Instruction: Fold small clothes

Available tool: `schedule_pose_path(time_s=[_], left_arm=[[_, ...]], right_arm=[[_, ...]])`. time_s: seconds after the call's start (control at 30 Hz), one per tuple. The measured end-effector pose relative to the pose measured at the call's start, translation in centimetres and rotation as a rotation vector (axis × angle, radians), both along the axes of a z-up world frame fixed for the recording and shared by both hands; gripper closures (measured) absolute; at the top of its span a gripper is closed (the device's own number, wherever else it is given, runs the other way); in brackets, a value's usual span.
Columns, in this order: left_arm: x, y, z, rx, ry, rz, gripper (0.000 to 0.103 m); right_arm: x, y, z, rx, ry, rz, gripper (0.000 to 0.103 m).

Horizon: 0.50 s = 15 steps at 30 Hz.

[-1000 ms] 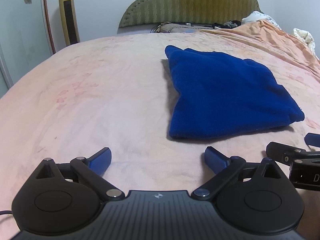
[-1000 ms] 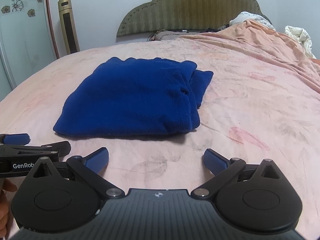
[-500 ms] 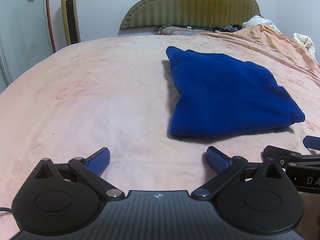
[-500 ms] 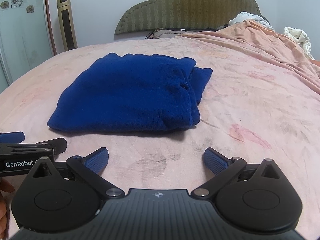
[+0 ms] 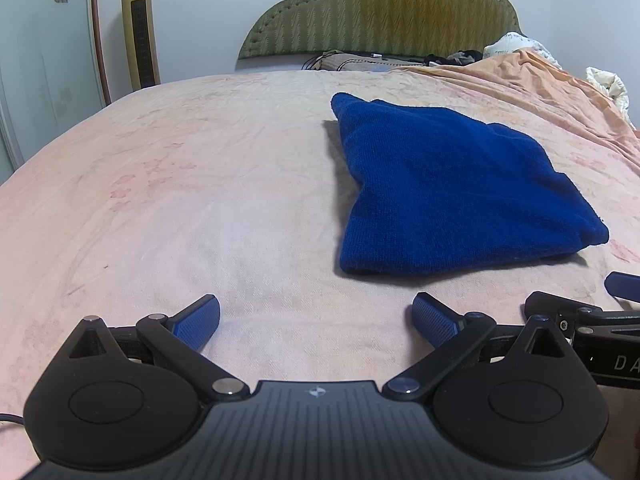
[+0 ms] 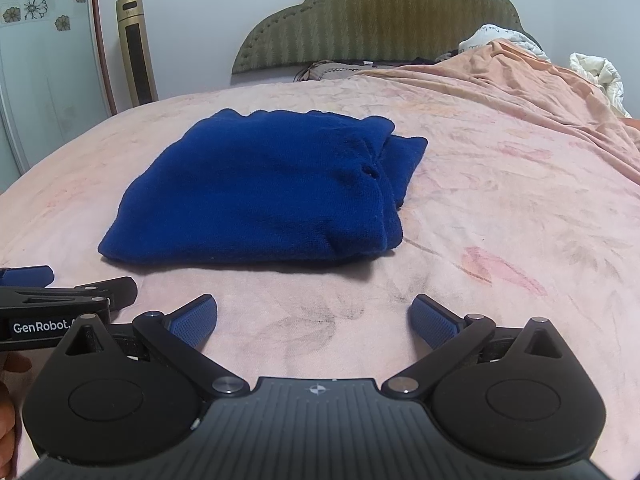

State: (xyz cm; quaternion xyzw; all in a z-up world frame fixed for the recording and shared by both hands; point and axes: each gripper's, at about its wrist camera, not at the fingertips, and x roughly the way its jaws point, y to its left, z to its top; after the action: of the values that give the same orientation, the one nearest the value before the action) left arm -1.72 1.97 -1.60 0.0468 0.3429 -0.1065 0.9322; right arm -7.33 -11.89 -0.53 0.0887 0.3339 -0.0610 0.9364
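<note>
A dark blue knitted garment (image 5: 448, 188) lies folded into a thick rectangle on the pink bed sheet (image 5: 200, 200); in the right wrist view the same garment (image 6: 272, 192) sits ahead and slightly left, its stacked layers showing at the right edge. My left gripper (image 5: 316, 318) hovers open over bare sheet, short of the garment's near left corner. My right gripper (image 6: 314, 316) is open too, just in front of the garment's near edge, holding nothing. Each gripper shows at the edge of the other's view.
A green padded headboard (image 5: 380, 12) stands at the far end with dark items at its foot. A rumpled orange blanket (image 6: 520, 80) and white bedding (image 6: 596, 72) lie at the right. A gold tower fan (image 5: 140, 24) stands left by the wall.
Both grippers have drawn back a little from the garment and tilted up slightly; they stay open. The garment has not moved.
</note>
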Motion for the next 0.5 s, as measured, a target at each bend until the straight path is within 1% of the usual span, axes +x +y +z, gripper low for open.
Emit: schedule_pose_path(time_s=[0.27, 0.33, 0.43, 0.5], left_arm=[[-0.1, 0.1, 0.1, 0.003, 0.006, -0.011, 0.0], [-0.1, 0.2, 0.4, 0.003, 0.025, -0.016, 0.0], [0.0, 0.2, 0.9, 0.024, 0.06, -0.019, 0.0], [0.0, 0.5, 1.2, 0.015, 0.081, -0.014, 0.0]], right_arm=[[0.0, 0.0, 0.0, -0.001, 0.001, 0.0, 0.0], [-0.1, -0.1, 0.1, 0.001, -0.002, -0.007, 0.001], [-0.3, -0.1, 0.4, 0.012, 0.007, -0.023, 0.0], [-0.6, -0.2, 0.8, 0.019, 0.011, -0.022, 0.0]])
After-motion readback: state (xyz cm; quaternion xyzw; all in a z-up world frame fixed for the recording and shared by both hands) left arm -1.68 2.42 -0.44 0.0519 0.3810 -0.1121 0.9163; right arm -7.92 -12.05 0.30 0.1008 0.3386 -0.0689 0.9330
